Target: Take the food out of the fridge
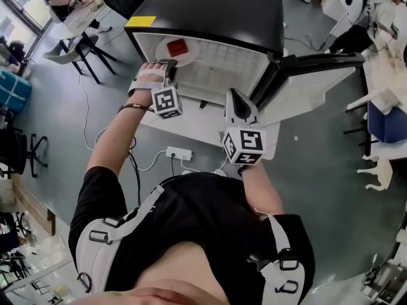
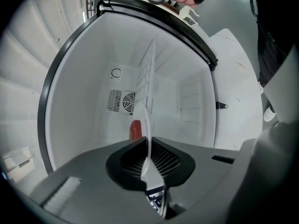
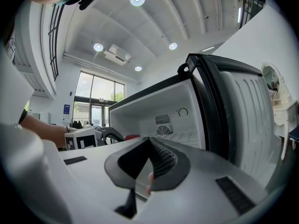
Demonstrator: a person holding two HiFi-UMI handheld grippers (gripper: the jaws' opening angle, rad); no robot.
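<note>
Now the left gripper is reaching into the open fridge, with its jaws pinching the near rim of the white plate. That plate is sitting on the pale shelf inside the fridge and is carrying 1 red piece of food. The left gripper view is showing the plate edge-on, a thin line running between the pads.

The plate is looking stiff, smooth and probably slippery. Held by 1 edge, it will likely be wanting to tip, and the food, lying loose, could be sliding off, so keeping it level is mattering most. The rim is the only place offering a grip.

The right gripper is waiting just outside the fridge, beside its swung-open door, with its jaws together and nothing between them.

The fridge is standing on a grey floor. A power strip is lying in front of it, and a table with chairs is standing off to its left.
</note>
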